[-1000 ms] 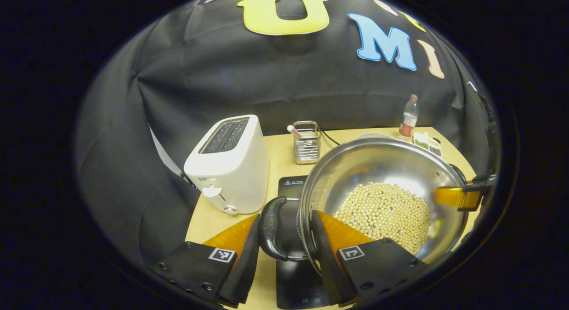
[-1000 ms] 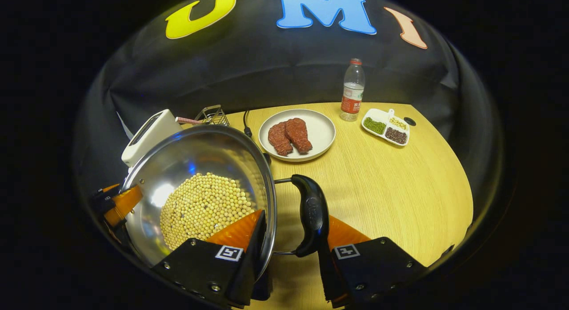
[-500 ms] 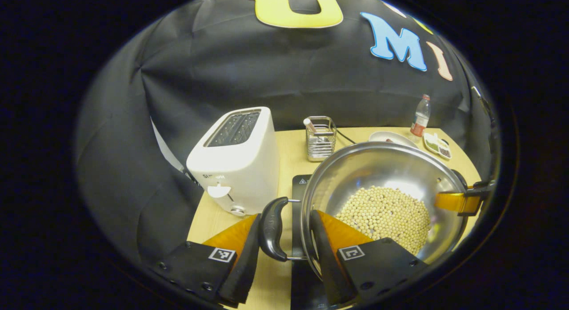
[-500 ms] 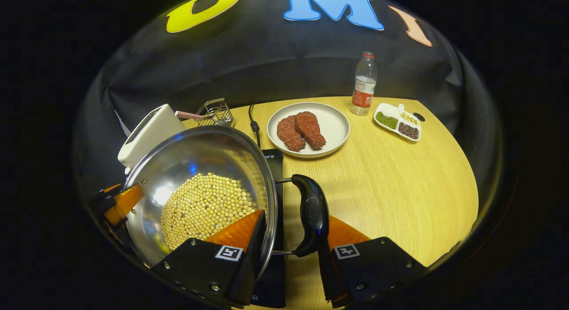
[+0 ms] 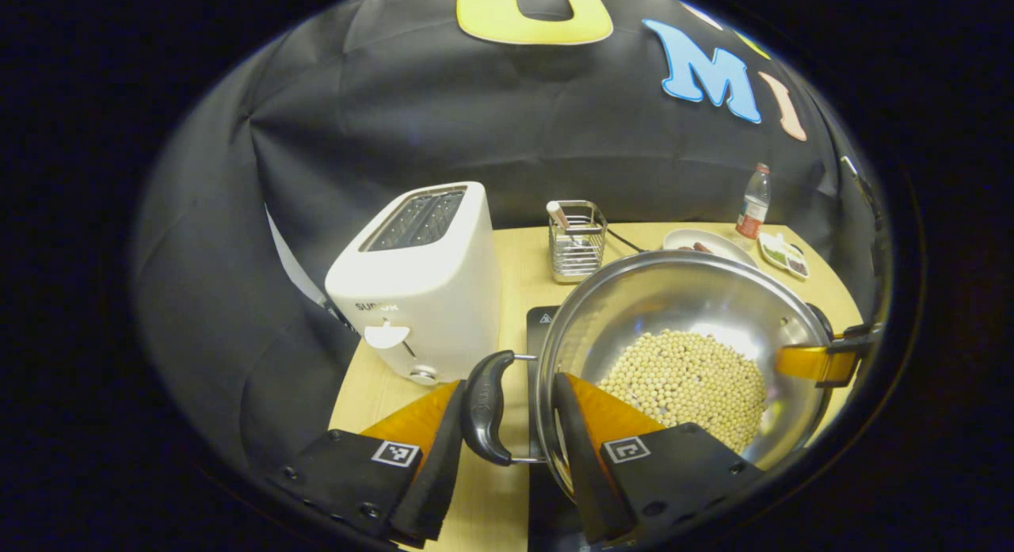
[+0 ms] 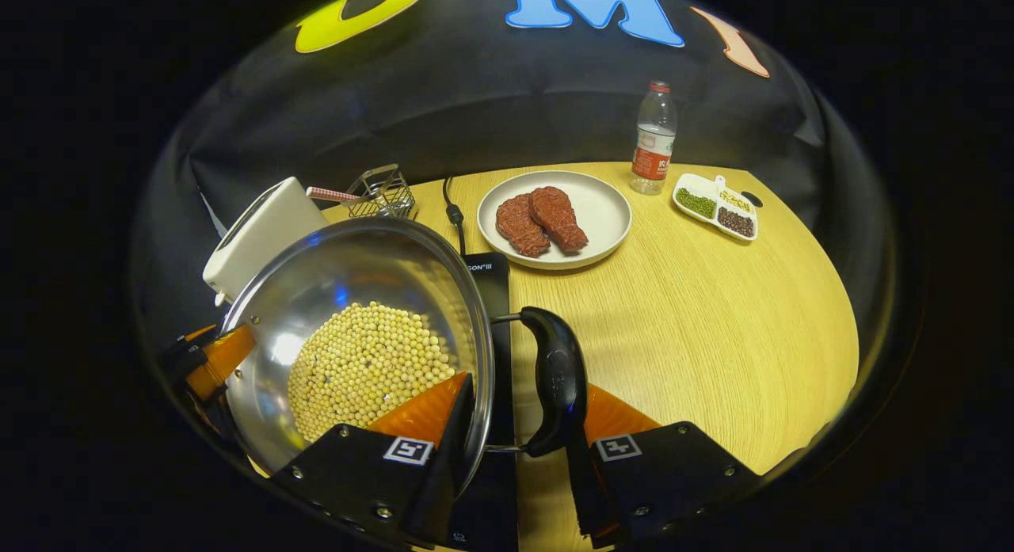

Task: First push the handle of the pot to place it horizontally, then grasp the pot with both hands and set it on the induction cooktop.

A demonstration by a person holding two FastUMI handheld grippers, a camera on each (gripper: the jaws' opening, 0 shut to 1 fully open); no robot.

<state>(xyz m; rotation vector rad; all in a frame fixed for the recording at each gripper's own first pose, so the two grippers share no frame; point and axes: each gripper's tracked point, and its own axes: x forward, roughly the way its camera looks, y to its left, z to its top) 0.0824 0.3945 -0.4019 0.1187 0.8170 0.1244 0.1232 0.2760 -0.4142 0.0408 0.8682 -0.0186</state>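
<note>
The steel pot (image 5: pixel 634 298) (image 6: pixel 356 259) holds a bed of soybeans (image 5: pixel 685 378) and sits over the black induction cooktop (image 5: pixel 543 321) (image 6: pixel 491 287). My left gripper (image 5: pixel 508 387) is shut across the pot's black left handle (image 5: pixel 485 408) and rim, with one finger inside the wall. In the same way my right gripper (image 6: pixel 527 386) is shut across the black right handle (image 6: pixel 558 394) and rim. Each view shows the other gripper's orange finger at the far rim. The frames do not show whether the pot's base touches the cooktop.
A white toaster (image 5: pixel 416 283) stands close on the left of the cooktop, with a wire utensil rack (image 5: pixel 577 239) behind it. On the wooden table (image 6: pixel 713 314) to the right are a plate of meat (image 6: pixel 554 219), a water bottle (image 6: pixel 653 140) and a divided dish (image 6: pixel 715 207).
Both grippers have carried the pot leftward over the cooktop. The cooktop now shows under the right handle, and the toaster has come closer.
</note>
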